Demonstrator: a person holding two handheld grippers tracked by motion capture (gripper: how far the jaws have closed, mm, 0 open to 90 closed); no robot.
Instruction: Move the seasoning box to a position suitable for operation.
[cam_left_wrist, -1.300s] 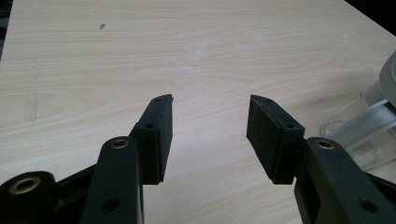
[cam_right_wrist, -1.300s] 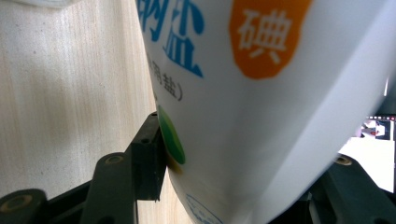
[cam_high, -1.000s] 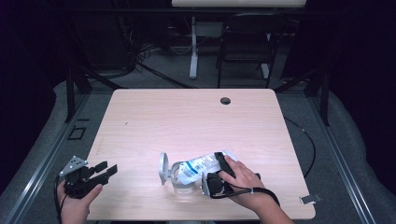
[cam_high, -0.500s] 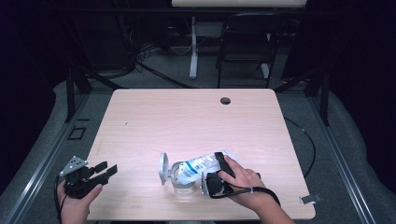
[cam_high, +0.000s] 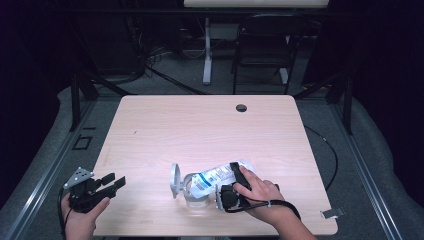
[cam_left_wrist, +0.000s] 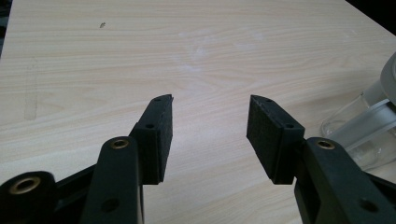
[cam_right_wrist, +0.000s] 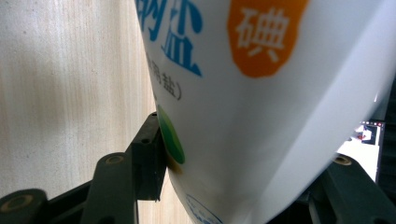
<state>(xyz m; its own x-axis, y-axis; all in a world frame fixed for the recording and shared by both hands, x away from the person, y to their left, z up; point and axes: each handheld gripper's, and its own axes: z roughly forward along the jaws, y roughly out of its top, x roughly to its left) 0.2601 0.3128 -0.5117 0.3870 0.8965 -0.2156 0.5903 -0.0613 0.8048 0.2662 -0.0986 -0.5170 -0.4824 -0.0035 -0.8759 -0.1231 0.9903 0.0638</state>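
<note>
Both of my grippers are just where they were a second ago, and so are the bag and the jar. Nothing on the light wooden table (cam_high: 200, 125) has moved.

My right gripper (cam_high: 228, 184) is clamped on the soft white plastic bag with blue writing and an orange spot (cam_high: 212, 175). The jaws stand wide, but the fat bag sits between them and the pad I can see in the right gripper view presses into its side. The bag leans down to my left, with its low end at the mouth of the clear glass jar (cam_high: 192, 196). The jar stands near my edge of the table, and its round lid (cam_high: 174, 180) is flipped up and open.

My left gripper (cam_high: 114, 181) waits off to the left near the table's edge, well apart from the jar. Its jaws are apart, with nothing in them.

I think I am holding the bag steady to pour into the jar. I cannot tell if anything is coming out.
</note>
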